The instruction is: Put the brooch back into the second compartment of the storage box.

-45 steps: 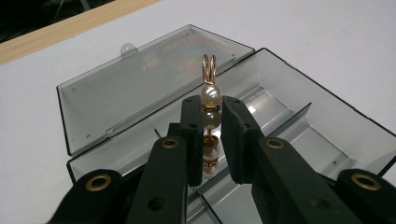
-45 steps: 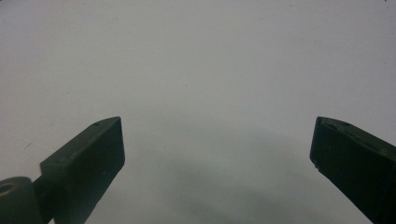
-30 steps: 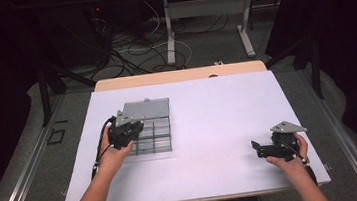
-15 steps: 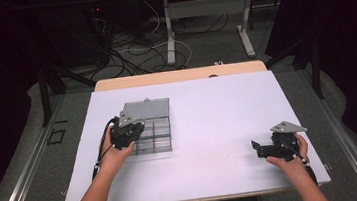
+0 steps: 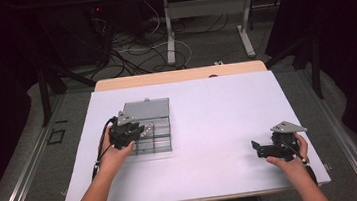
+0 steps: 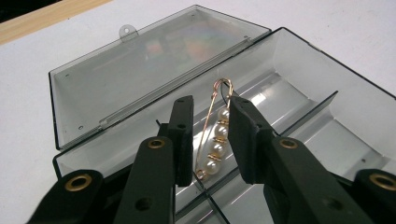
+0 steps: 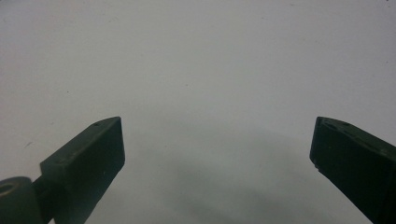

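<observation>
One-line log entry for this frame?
left gripper: jaws around pearl pin over open box | right gripper: open, idle over table

High overview — two close gripper views

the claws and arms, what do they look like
Both are black. The left claw has flat blocky jaws on arms with brass-ringed pivot holes; a black cable trails from it. The right claw carries a grey three-cornered plate on top. Forearms are bare, no sleeves in view.

A smoky clear plastic box (image 6: 299,107) lies open on the table's left side, lid (image 6: 140,74) laid flat behind it, dividers inside. A gold safety pin strung with four pearls (image 6: 215,140) hangs between the left claw's (image 6: 211,135) jaws above a compartment.
</observation>
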Available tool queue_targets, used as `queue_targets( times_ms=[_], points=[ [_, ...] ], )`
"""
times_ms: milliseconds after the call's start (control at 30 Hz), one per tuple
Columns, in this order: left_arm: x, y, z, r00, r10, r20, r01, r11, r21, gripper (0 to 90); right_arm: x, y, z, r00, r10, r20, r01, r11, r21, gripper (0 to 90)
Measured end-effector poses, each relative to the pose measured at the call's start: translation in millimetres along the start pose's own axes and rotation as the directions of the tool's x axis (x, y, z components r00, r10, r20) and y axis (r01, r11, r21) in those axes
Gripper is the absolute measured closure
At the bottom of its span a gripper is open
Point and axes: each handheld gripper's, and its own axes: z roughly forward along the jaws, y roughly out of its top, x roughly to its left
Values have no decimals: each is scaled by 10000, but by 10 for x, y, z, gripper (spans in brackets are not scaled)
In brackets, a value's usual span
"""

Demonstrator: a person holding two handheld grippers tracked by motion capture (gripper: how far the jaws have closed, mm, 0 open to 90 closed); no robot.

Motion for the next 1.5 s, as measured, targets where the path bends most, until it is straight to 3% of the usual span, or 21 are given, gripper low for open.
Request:
queue_targets(
  times_ms=[233, 567, 933, 1133, 1400, 1500],
  points=[
    [29, -8, -27, 9998, -173, -63, 173, 9998, 91, 666, 1, 0, 0, 10000, -21, 1, 21, 10000, -5, 26],
    [55, -4, -76, 9981, -622, 8, 622, 9980, -151, 594, -1, 1, -1, 10000, -7, 3, 7, 10000, -18, 26],
    [94, -8, -147, 9917, -1284, 1, 1284, 9914, -266, 517, 0, -1, 0, 10000, 10, 10, -10, 10000, 6, 26],
    [110, -21, -180, 9847, -1741, -39, 1736, 9832, -572, 477, 4, 0, 1, 10000, -14, -5, 14, 10000, 1, 26],
    [146, -53, -235, 9808, -1949, 64, 1947, 9765, -920, 430, -1, -2, 1, 10000, 30, 38, -30, 10000, 25, 26],
    [152, -58, -263, 9837, -1796, 40, 1791, 9786, -1015, 407, 2, -2, 3, 10000, 37, 72, -37, 10000, 33, 26]
  ],
)
